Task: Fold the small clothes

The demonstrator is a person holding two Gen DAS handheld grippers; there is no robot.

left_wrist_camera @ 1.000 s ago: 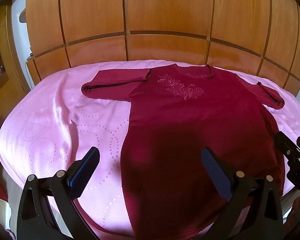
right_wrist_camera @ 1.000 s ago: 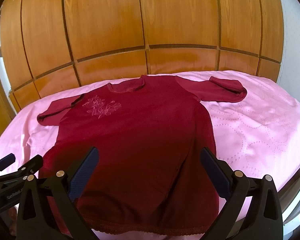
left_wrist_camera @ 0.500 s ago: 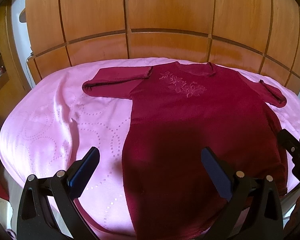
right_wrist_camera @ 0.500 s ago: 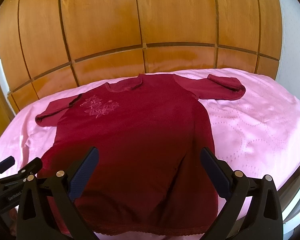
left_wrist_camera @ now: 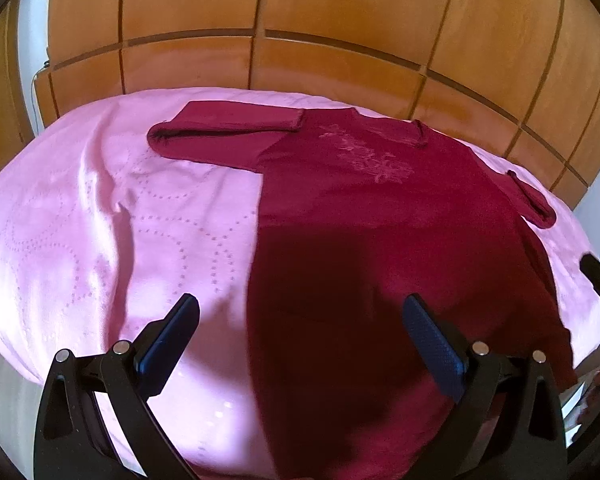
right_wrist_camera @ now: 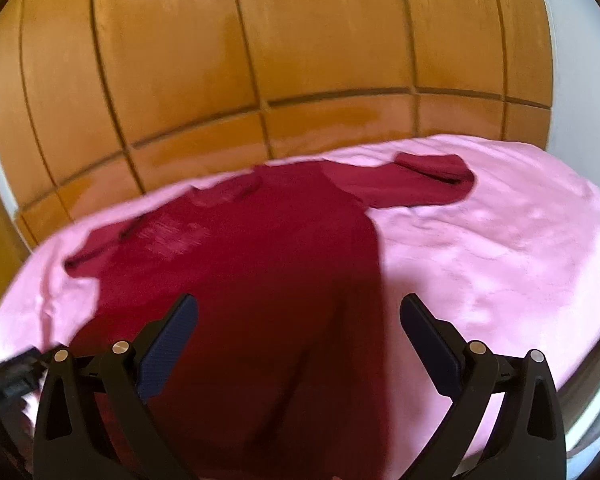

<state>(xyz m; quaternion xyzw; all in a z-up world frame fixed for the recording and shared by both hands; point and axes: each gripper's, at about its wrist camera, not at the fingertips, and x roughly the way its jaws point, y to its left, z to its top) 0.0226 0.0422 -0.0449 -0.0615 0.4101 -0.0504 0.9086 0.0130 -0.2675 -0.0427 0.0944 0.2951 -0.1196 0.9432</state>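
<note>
A dark red long-sleeved top (left_wrist_camera: pixel 372 232) (right_wrist_camera: pixel 259 264) lies flat, front up, on a pink bedspread (left_wrist_camera: pixel 99 232) (right_wrist_camera: pixel 500 264), with pale flower embroidery (left_wrist_camera: pixel 368 156) on the chest and both cuffs turned back. My left gripper (left_wrist_camera: pixel 297 312) hovers open above the garment's lower left edge, holding nothing. My right gripper (right_wrist_camera: pixel 297 312) hovers open above the lower right side of the garment, also holding nothing. The right gripper's tip (left_wrist_camera: pixel 598 280) shows at the right edge of the left wrist view; the left gripper's body (right_wrist_camera: pixel 11 372) shows at the lower left of the right wrist view.
A wooden panelled wall (left_wrist_camera: pixel 300 40) (right_wrist_camera: pixel 259 60) rises right behind the bed. A white wall (right_wrist_camera: pixel 572 80) stands at the right. The bed's near edge (right_wrist_camera: pixel 580 372) drops away at the lower right.
Both cameras have swung: the left view has turned left, the right view has turned right and blurred. The garment has not moved and both grippers stay open.
</note>
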